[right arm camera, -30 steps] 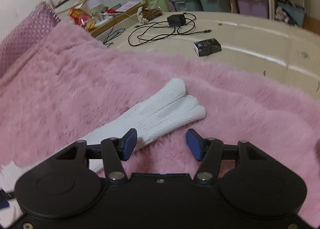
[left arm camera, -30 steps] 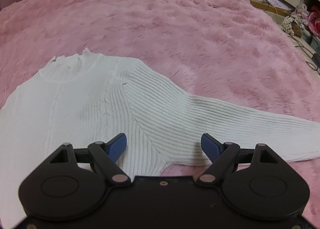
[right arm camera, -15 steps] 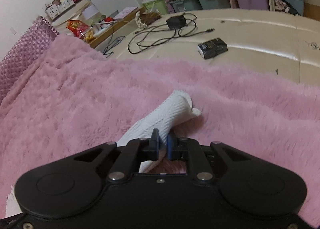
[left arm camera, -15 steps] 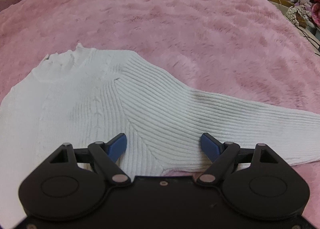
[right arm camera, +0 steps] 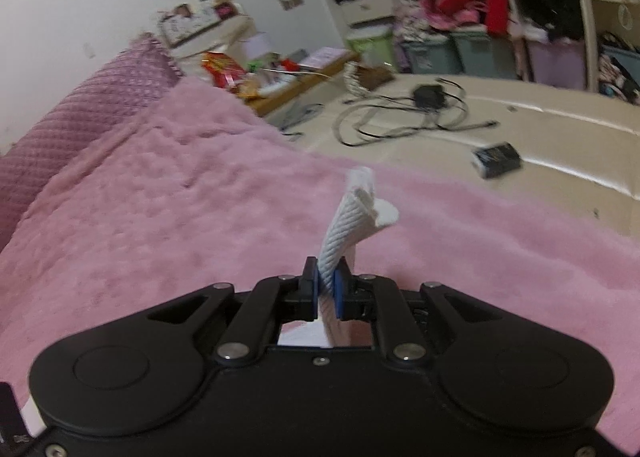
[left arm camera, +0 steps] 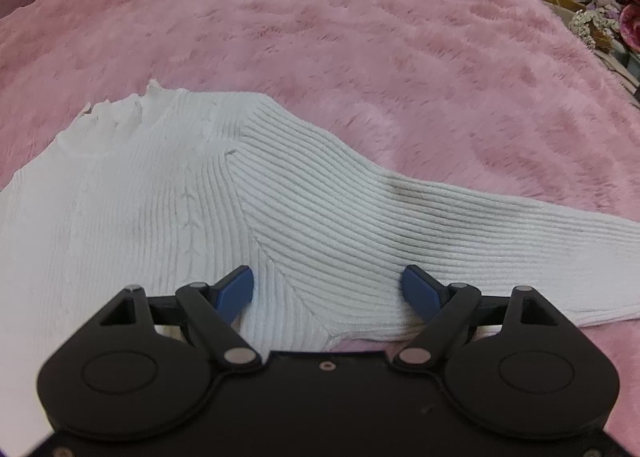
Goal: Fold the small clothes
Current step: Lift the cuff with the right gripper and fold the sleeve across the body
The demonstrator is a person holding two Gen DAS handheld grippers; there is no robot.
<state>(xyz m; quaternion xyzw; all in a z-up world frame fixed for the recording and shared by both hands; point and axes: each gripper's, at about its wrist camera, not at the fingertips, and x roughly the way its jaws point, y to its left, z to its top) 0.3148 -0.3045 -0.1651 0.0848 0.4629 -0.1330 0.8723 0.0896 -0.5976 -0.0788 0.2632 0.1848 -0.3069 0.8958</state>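
A white ribbed knit sweater [left arm camera: 168,209] lies flat on the pink fluffy blanket [left arm camera: 360,37], its collar at the upper left and one sleeve [left arm camera: 460,225] stretching to the right. My left gripper [left arm camera: 328,291] hovers open just over the armpit seam, blue pads wide apart. In the right wrist view my right gripper [right arm camera: 327,289] is shut on the sleeve cuff [right arm camera: 356,213], which stands up off the blanket above the pads.
Beyond the blanket's edge lies a cream surface [right arm camera: 540,145] with tangled black cables [right arm camera: 400,117] and a small dark box [right arm camera: 498,159]. Cluttered shelves [right arm camera: 500,9] and storage bins stand behind. A purple quilted cushion [right arm camera: 80,113] borders the blanket at left.
My right gripper closed on the sleeve cuff and lifted it off the blanket. The left gripper dropped slightly closer to the sweater and stayed open.
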